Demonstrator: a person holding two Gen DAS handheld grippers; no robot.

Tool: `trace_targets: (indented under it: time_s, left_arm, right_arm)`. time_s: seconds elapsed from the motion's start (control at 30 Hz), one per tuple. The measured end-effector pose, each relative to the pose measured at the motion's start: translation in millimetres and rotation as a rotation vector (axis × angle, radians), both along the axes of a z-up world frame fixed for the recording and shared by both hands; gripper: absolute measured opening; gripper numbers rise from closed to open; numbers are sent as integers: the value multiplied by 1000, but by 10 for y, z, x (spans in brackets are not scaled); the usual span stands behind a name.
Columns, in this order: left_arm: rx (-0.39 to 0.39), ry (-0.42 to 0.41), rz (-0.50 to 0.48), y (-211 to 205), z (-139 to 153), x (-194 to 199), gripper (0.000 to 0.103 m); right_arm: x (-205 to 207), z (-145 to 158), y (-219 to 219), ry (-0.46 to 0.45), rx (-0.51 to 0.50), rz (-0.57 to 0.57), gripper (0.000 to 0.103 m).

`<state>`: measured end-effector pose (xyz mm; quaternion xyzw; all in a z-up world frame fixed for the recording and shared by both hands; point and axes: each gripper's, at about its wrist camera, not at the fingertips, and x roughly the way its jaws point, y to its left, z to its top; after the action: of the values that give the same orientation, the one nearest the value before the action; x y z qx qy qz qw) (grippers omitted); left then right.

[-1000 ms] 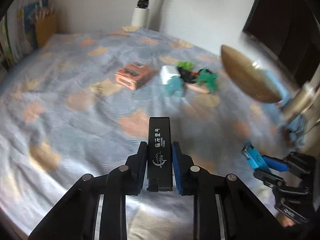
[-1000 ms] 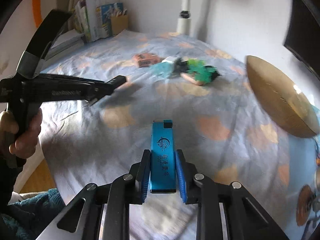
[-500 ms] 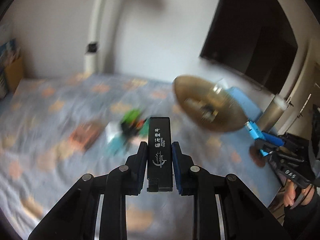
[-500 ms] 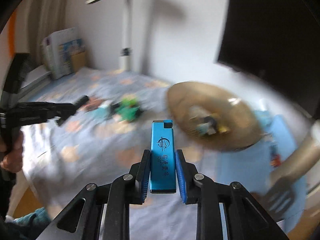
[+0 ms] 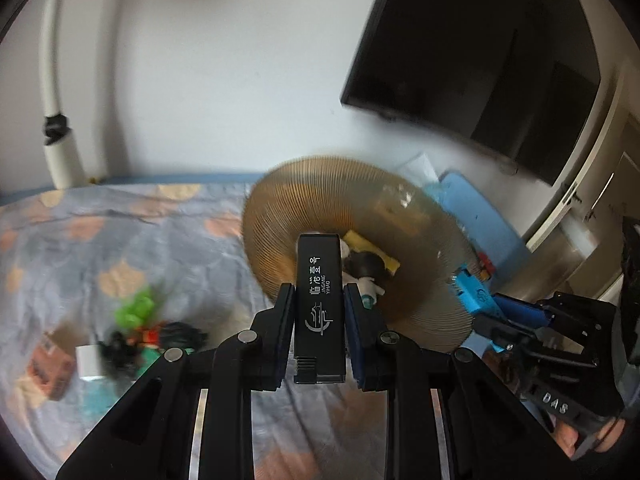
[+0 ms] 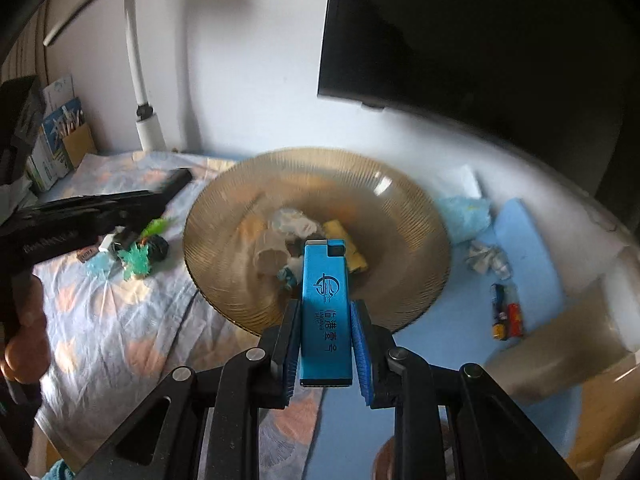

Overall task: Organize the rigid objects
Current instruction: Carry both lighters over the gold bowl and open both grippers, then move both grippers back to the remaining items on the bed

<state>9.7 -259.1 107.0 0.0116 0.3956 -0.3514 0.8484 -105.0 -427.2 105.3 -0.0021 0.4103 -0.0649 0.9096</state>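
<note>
My left gripper [image 5: 319, 312] is shut on a black lighter [image 5: 319, 304], held in the air just in front of an amber ribbed glass bowl [image 5: 304, 196]. My right gripper [image 6: 326, 328] is shut on a blue lighter [image 6: 326, 312], pointing at the same bowl [image 6: 248, 196]. The bowl holds a yellow block [image 6: 352, 256], a white crumpled piece [image 6: 290, 222] and small toys. The right gripper with the blue lighter [image 5: 474, 294] shows at the right of the left wrist view. The left gripper [image 6: 176, 182] shows at the left of the right wrist view.
Green, teal and black toys [image 6: 140, 252] and an orange box [image 5: 50, 364] lie on the patterned bedsheet [image 6: 120, 320] left of the bowl. A blue mat [image 6: 516, 248] with small items lies to the right. A white lamp post [image 6: 142, 80] and a dark TV [image 6: 480, 48] stand on the wall side.
Both grippers have swung right and toward the bowl, which now fills the middle of both views. Both still hold their lighters.
</note>
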Motion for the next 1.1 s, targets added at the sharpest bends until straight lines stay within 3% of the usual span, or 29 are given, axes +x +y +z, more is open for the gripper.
trace_targets:
  time_s: [0.1, 0.17, 0.23, 0.3, 0.43, 0.57, 0.7, 0.8, 0.93, 1.1]
  left_arm:
    - [27, 32, -5, -133, -116, 65, 21]
    - [32, 15, 3, -155, -117, 65, 27]
    - [40, -14, 20, -103, -64, 40, 58]
    - [-7, -42, 29, 47, 30, -7, 69]
    - [-66, -75, 97, 576, 206, -83, 69]
    - [-111, -86, 214, 1218, 276, -162, 69]
    - [-104, -106, 339, 1785, 243, -268, 69]
    - [-67, -91, 435, 2122, 47, -323, 69]
    - [22, -50, 527, 2361, -407, -366, 69]
    - [118, -64, 543, 2374, -764, -434, 70]
  right_arm:
    - [131, -125, 19, 32, 8, 5, 23]
    - [175, -171, 21, 45, 21, 3, 23]
    - [221, -186, -8, 49, 49, -4, 24]
    - [217, -160, -70, 46, 78, -37, 25]
    - [71, -71, -59, 15, 72, -60, 27]
    - [-57, -4, 171, -8, 85, -23, 36]
    - [-119, 105, 657, -58, 103, 81, 53]
    - [-164, 98, 1048, -90, 117, 158, 59]
    - [-210, -227, 1551, -107, 117, 217, 63]
    - [-221, -782, 1873, -77, 88, 233, 63]
